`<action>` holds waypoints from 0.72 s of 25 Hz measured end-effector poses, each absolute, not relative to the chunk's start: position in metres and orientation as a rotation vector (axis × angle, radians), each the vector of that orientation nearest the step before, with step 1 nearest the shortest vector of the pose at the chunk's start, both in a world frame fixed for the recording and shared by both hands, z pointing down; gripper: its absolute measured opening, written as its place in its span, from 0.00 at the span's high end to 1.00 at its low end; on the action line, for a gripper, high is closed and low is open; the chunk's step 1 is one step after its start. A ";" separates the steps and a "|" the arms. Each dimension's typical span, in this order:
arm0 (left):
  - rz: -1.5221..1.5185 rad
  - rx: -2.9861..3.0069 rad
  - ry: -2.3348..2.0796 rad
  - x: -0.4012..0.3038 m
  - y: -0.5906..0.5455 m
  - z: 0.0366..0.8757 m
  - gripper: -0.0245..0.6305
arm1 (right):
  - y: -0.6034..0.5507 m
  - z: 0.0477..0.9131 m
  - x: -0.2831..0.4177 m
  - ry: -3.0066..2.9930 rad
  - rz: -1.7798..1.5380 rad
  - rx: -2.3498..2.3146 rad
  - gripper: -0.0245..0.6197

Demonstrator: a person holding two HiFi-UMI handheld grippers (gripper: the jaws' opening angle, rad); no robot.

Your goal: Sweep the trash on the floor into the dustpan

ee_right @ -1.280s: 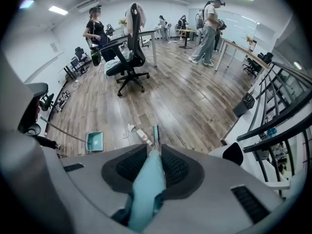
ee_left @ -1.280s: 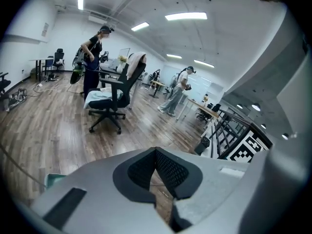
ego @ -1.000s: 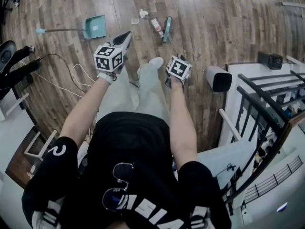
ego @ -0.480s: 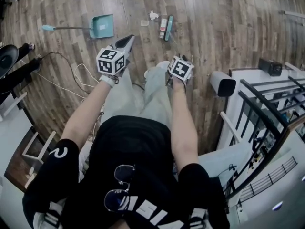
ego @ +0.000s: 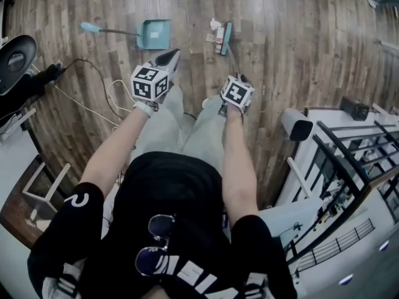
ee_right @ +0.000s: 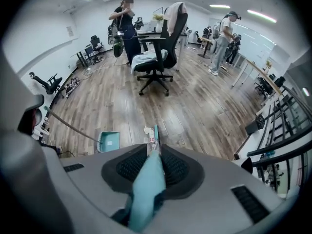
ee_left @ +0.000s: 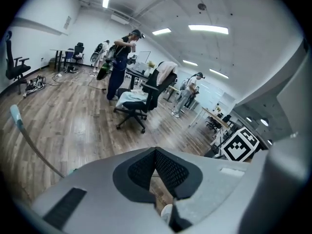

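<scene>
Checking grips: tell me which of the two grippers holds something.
The right gripper, shut on the teal broom handle; the left gripper is shut with nothing between its jaws.

trash bits (ego: 215, 31) by broom head (ego: 227, 30) too small for id; dustpan (ee_left: 16, 115) pan end behind lt gripper (ee_left: 155, 152)

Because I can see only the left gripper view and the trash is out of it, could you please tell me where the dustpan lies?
Observer: The dustpan lies on the floor left of the trash, apart from it.
Operator: Is the broom held?
Observer: Yes, the right hand-held gripper is shut on the broom handle.
Operator: Where is the broom head?
Observer: The broom head is on the floor at the trash's right side, away from the dustpan.
</scene>
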State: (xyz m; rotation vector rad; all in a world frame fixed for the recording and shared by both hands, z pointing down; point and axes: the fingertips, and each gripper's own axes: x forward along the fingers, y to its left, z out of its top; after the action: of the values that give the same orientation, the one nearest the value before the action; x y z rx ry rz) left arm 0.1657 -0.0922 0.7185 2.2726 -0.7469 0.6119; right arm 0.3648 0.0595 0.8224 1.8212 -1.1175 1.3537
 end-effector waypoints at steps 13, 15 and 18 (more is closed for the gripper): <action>0.546 2.202 -0.863 0.065 -0.131 0.723 0.96 | 0.006 0.823 0.284 -1.182 1.221 1.694 0.83; 0.542 2.195 -0.871 0.054 -0.134 0.723 0.96 | 0.002 0.821 0.271 -1.196 1.218 1.681 0.83; 0.524 2.188 -0.888 0.036 -0.137 0.722 0.96 | -0.004 0.822 0.249 -1.219 1.212 1.659 0.83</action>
State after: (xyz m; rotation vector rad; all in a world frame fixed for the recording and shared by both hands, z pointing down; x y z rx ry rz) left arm 0.0365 -0.1369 0.7221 2.1876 -0.8879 0.5238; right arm 0.2491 -0.0039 0.8219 1.6592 -1.2185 1.2116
